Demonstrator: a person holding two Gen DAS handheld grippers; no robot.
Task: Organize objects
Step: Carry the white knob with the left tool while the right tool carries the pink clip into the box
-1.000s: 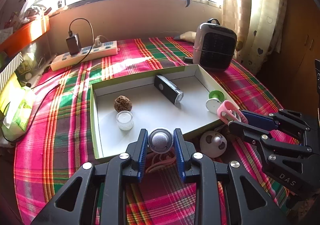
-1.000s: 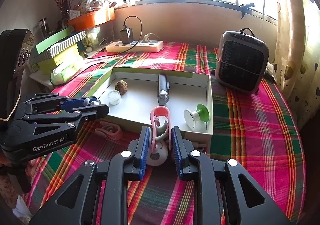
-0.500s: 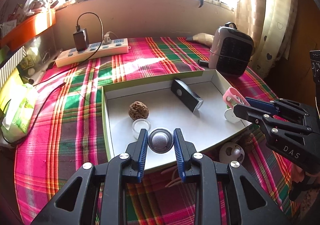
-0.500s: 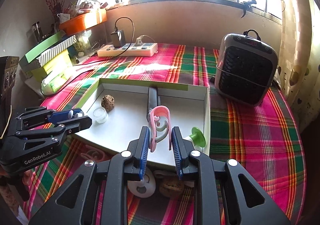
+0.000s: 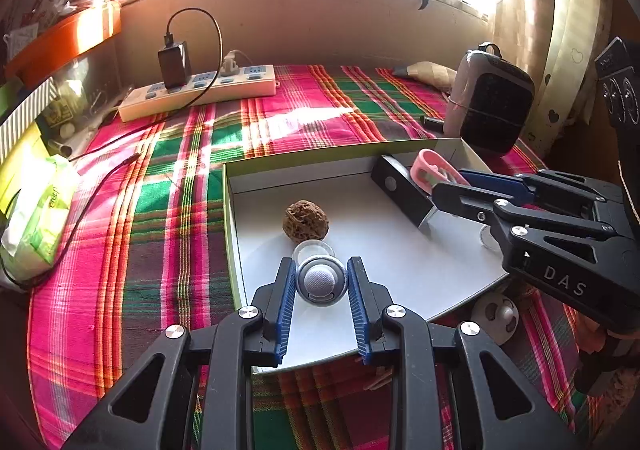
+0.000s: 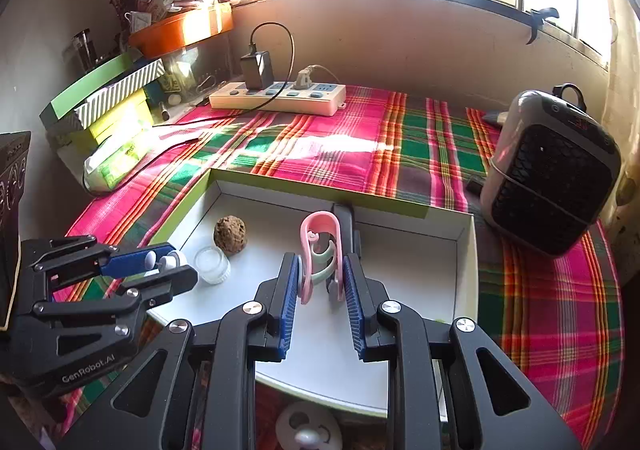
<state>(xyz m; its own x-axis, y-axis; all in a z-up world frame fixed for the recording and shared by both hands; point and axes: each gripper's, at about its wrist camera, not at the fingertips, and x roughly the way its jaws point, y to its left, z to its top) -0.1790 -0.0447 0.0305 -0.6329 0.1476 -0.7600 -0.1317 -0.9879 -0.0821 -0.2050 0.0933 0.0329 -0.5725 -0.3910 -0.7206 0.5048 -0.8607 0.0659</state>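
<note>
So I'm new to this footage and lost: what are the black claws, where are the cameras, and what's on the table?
No robot here: a person holds a two-finger clamp in each hand, and each carries a wide-angle camera looking out along its fingers. One picture is from the left tool, the other from the right tool, and each also sees the other from the side.

The left one is closed on a small round grey gadget; the right one is closed on a pink clip. Both hang over a shallow white box on a plaid tablecloth.

In the box lie a walnut, a little clear jar and a black flashlight. Behind are a power strip and a small heater.
</note>
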